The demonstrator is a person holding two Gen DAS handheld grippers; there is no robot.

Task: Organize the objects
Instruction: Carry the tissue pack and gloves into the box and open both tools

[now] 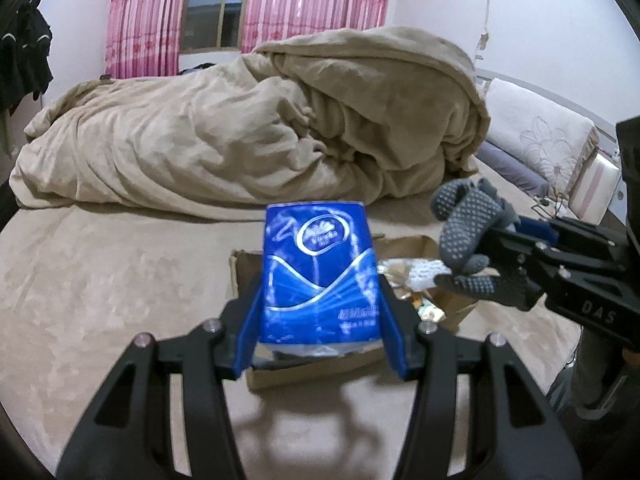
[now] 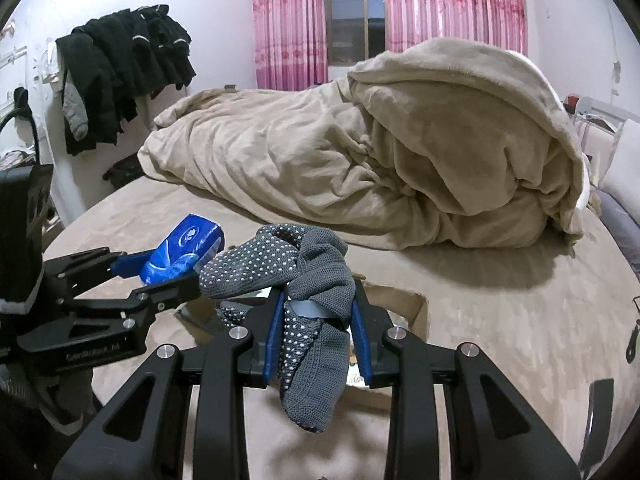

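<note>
My left gripper (image 1: 318, 308) is shut on a blue tissue pack (image 1: 318, 272) and holds it upright above an open cardboard box (image 1: 452, 304) on the bed. My right gripper (image 2: 318, 320) is shut on grey dotted gloves (image 2: 308, 280) that hang between its blue fingers (image 2: 272, 344), over the same box (image 2: 416, 308). In the left wrist view the gloves (image 1: 468, 232) and right gripper are at the right, just above the box. In the right wrist view the tissue pack (image 2: 180, 252) and left gripper are at the left. The box holds several wrapped items (image 1: 416, 276).
A rumpled beige duvet (image 1: 256, 128) is piled at the back of the bed (image 1: 100, 276). Pillows (image 1: 540, 136) lie at the right. Dark clothes (image 2: 120, 64) hang on the left wall. Pink curtains (image 2: 452, 4) frame a window.
</note>
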